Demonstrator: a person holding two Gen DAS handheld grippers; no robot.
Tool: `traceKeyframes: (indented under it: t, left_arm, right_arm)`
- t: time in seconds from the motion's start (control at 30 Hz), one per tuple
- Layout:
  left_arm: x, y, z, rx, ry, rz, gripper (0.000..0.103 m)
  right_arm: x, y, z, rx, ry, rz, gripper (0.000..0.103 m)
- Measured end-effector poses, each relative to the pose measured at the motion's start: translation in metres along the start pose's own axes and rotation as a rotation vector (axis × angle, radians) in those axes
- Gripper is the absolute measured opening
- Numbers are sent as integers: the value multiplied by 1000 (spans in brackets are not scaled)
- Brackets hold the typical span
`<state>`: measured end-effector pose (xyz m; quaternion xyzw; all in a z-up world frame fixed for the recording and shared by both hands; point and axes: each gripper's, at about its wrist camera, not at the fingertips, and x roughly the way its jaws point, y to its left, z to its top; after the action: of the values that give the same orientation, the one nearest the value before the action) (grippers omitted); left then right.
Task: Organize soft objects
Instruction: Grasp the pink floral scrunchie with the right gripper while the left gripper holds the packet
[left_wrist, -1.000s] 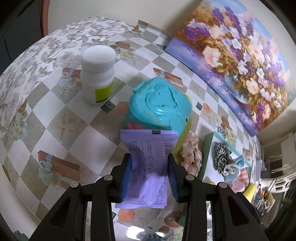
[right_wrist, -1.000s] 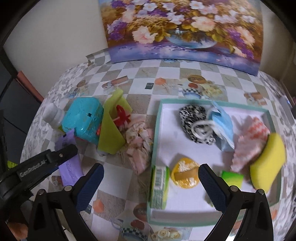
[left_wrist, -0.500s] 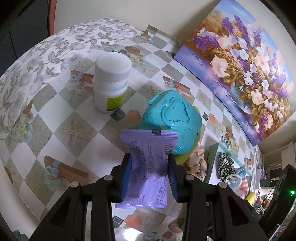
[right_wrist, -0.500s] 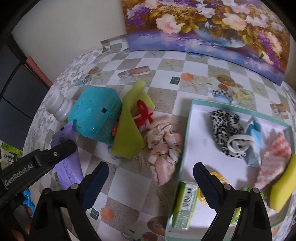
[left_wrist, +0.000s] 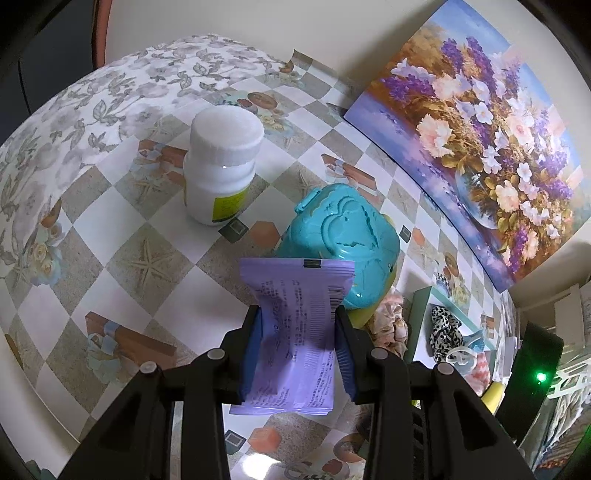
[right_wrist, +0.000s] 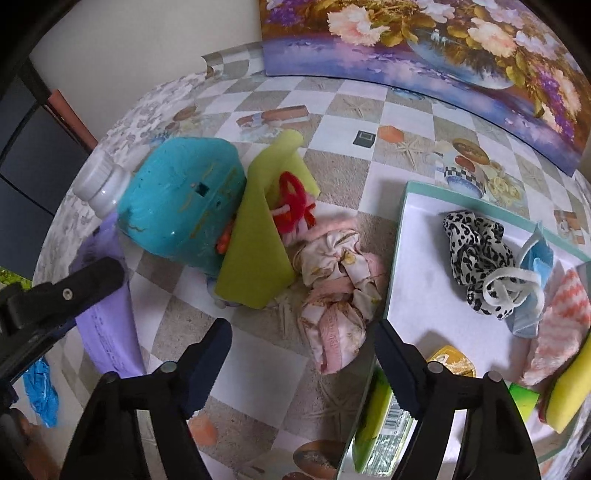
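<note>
Checkered vinyl worktop (right_wrist: 258, 373); shallow teal-rimmed white tray (right_wrist: 424, 295) held sorted softs. Pink floral fabric scrunchie (right_wrist: 336, 295) lay just beside tray. Right claw (right_wrist: 303, 354) closing above it, nothing pinched; centre, then squeeze. Left claw (left_wrist: 298, 345) pinched flat purple foil sachet (left_wrist: 295, 332).

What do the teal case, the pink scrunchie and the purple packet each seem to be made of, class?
Teal case: hard moulded plastic, going by its glossy sheen and embossed heart.
Pink scrunchie: soft woven fabric, matte, gathered into folds.
Purple packet: thin plastic film, probably; smooth, printed, with a crimped end seal, bowing between the left gripper pads.
</note>
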<state>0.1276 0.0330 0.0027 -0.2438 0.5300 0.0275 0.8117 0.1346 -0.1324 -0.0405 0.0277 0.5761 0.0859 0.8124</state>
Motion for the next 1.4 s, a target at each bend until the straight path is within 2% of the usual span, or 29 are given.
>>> traceKeyframes:
  t: [0.13,0.2,0.33,0.7,0.83,0.93,1.2,1.4]
  left_arm:
    - [1,1,-1,-6,8,-7,39]
    - [2,0,-1,-6,10,-8,39]
    - [2,-1,-1,-4,12,-10,39]
    - [5,-3,-4,-1,27,-5,39]
    - [6,-5,-5,8,29,2,39]
    - [6,-5,-5,14,28,8,39]
    - [7,-8,-7,36,30,26,39]
    - [8,-9,-8,47,31,39,39]
  right_arm:
    - [5,5,0,-23,19,-6,61]
    - [9,7,-1,-34,33,-22,59]
    - [17,5,-2,-32,52,-64,46]
    - [25,5,-2,-34,39,-138,27]
    - [20,1,-7,5,21,-117,18]
    - [13,-9,-6,43,5,-84,14]
    - [4,-28,-7,97,-9,-13,13]
    - [-3,-24,-7,117,-34,17,13]
